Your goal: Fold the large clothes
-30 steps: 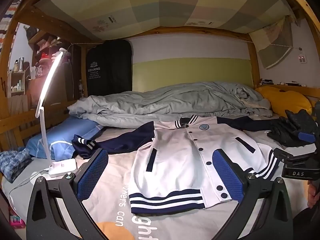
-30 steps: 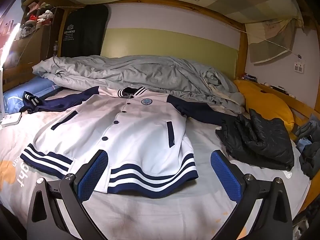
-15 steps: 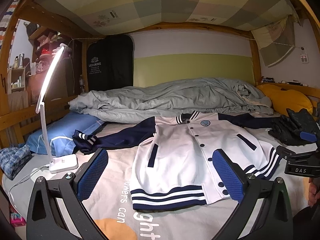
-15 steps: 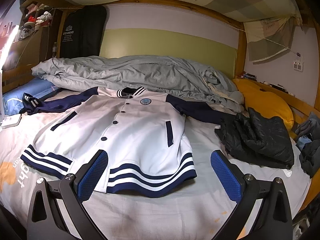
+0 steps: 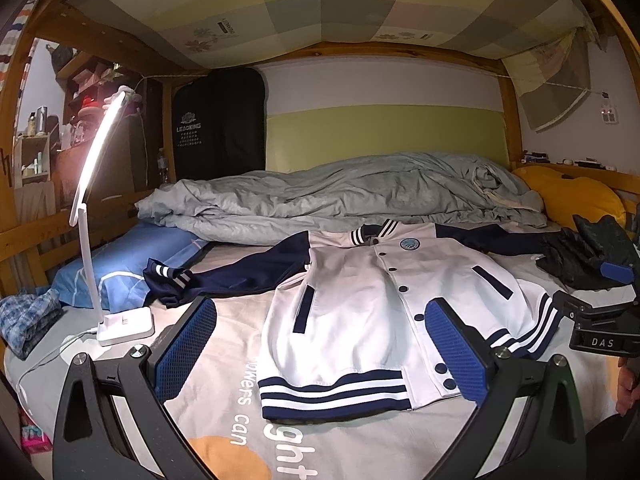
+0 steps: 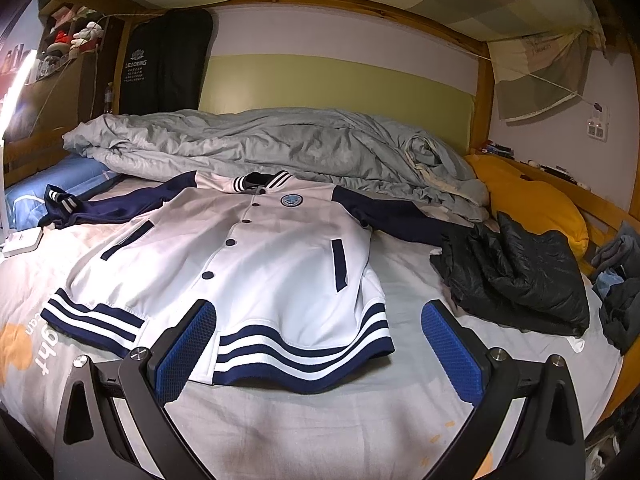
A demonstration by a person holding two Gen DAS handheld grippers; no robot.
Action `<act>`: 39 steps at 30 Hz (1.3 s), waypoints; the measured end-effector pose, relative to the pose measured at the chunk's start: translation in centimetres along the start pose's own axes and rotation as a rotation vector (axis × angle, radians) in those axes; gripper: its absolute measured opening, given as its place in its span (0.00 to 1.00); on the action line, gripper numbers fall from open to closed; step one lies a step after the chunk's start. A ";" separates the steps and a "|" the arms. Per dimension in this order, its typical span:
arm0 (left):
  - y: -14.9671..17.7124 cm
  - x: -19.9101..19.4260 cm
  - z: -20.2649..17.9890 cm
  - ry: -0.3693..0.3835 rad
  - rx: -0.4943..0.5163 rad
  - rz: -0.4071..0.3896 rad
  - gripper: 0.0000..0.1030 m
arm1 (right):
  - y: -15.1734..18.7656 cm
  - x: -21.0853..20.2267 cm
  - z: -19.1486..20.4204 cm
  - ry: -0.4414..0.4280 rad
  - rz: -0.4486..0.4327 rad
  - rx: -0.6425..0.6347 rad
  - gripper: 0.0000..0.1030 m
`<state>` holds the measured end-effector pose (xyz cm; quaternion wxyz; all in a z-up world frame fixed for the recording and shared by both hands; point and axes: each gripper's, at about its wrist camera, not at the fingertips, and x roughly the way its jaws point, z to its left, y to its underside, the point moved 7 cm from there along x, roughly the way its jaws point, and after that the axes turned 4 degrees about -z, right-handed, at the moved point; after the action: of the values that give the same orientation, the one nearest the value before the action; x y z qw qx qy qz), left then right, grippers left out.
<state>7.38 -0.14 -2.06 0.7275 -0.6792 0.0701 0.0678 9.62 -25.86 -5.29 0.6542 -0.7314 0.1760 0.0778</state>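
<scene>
A white varsity jacket (image 5: 360, 312) with navy sleeves and striped hem lies flat and buttoned on the bed, collar toward the far wall, sleeves spread sideways. My left gripper (image 5: 320, 344) hovers open near its hem, nothing between the blue pads. In the right wrist view the same jacket (image 6: 256, 256) fills the middle, and my right gripper (image 6: 318, 346) is open above the hem's right part, holding nothing. The right gripper's body (image 5: 600, 320) shows at the right edge of the left wrist view, with a hand below it.
A rumpled grey duvet (image 6: 260, 148) lies behind the jacket. A lit white desk lamp (image 5: 104, 240) and blue pillow (image 5: 120, 264) are left. A black puffy jacket (image 6: 516, 276), a yellow cushion (image 6: 532, 204) and wooden bed rails are right.
Both views have shifted slightly, with the left camera tilting a little upward; the jacket has not moved and both grippers stay open.
</scene>
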 end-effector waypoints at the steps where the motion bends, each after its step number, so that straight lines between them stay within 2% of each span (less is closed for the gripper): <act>1: 0.0 0.0 0.0 -0.001 -0.002 0.000 1.00 | 0.1 -0.1 0.1 0.000 -0.001 0.000 1.00; 7: 0.0 0.1 0.7 -0.020 -0.020 -0.005 1.00 | 0.1 -0.1 0.4 0.001 -0.007 -0.014 1.00; 34: 0.0 0.2 0.8 -0.008 -0.047 -0.022 1.00 | 0.1 -0.2 0.7 0.001 -0.007 -0.014 1.00; 39: 0.3 0.7 1.6 -0.047 -0.085 -0.003 1.00 | 0.0 -0.2 0.7 0.000 -0.008 -0.007 1.00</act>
<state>8.04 1.45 -2.39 0.6994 -0.7079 0.0490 0.0854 9.52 -25.16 -5.36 0.6519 -0.7345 0.1728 0.0757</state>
